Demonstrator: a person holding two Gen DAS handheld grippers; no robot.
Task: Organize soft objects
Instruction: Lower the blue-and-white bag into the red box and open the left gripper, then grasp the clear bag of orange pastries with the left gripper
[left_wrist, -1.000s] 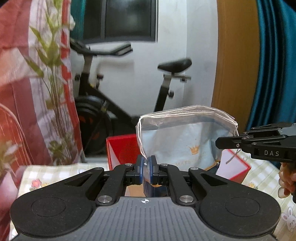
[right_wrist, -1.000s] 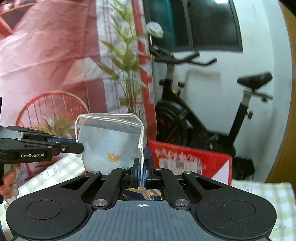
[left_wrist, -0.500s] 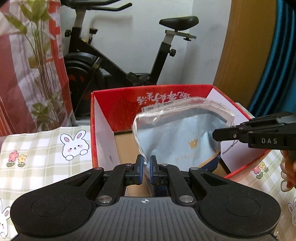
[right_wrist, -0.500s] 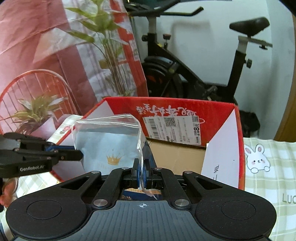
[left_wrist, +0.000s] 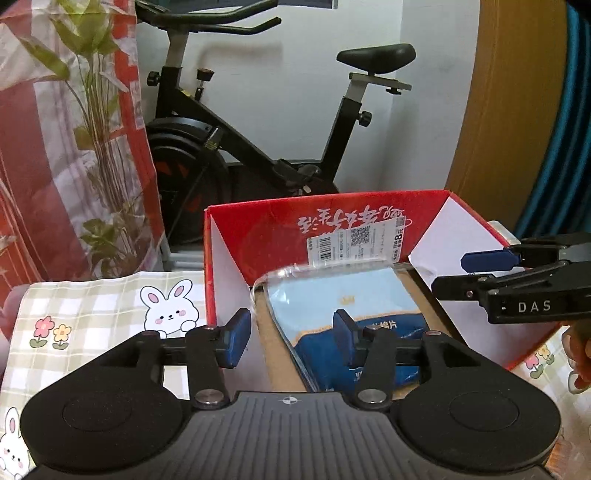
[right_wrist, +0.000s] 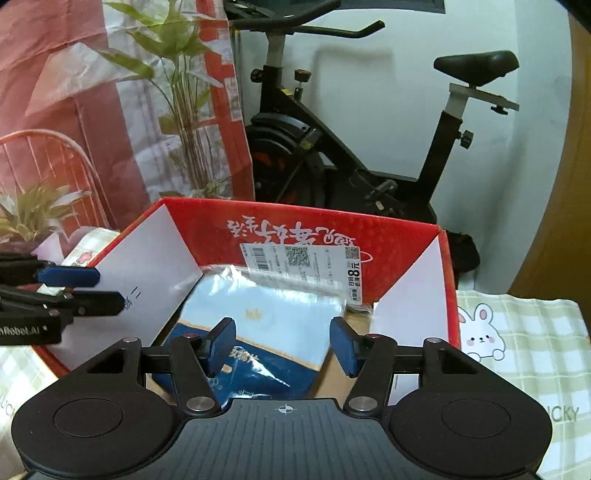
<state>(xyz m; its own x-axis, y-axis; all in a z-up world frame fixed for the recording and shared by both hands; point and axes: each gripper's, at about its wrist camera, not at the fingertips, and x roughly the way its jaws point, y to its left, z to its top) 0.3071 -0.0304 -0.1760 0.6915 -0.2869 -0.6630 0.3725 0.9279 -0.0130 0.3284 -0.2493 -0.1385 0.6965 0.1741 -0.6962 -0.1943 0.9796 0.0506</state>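
Observation:
A clear plastic packet (left_wrist: 343, 302) with a light blue and dark blue soft item inside lies flat on the bottom of the red cardboard box (left_wrist: 258, 236). My left gripper (left_wrist: 291, 334) hovers over the box's near left side with its jaws opening; nothing is pressed between the pads. In the right wrist view the same packet (right_wrist: 266, 317) lies in the box (right_wrist: 406, 240), and my right gripper (right_wrist: 282, 345) is above it with its jaws opening and free of the packet. Each gripper shows at the edge of the other's view.
The box stands on a checked tablecloth with rabbit prints (left_wrist: 110, 306). An exercise bike (left_wrist: 229, 147) stands behind the table by the white wall. A plant (right_wrist: 184, 92) and a red patterned curtain are at the left. A person's fingers (left_wrist: 580, 350) show at the right edge.
Both grippers were shut on the packet's upper edge and carried it down into the box. Now both have let go and the packet lies flat on the box bottom.

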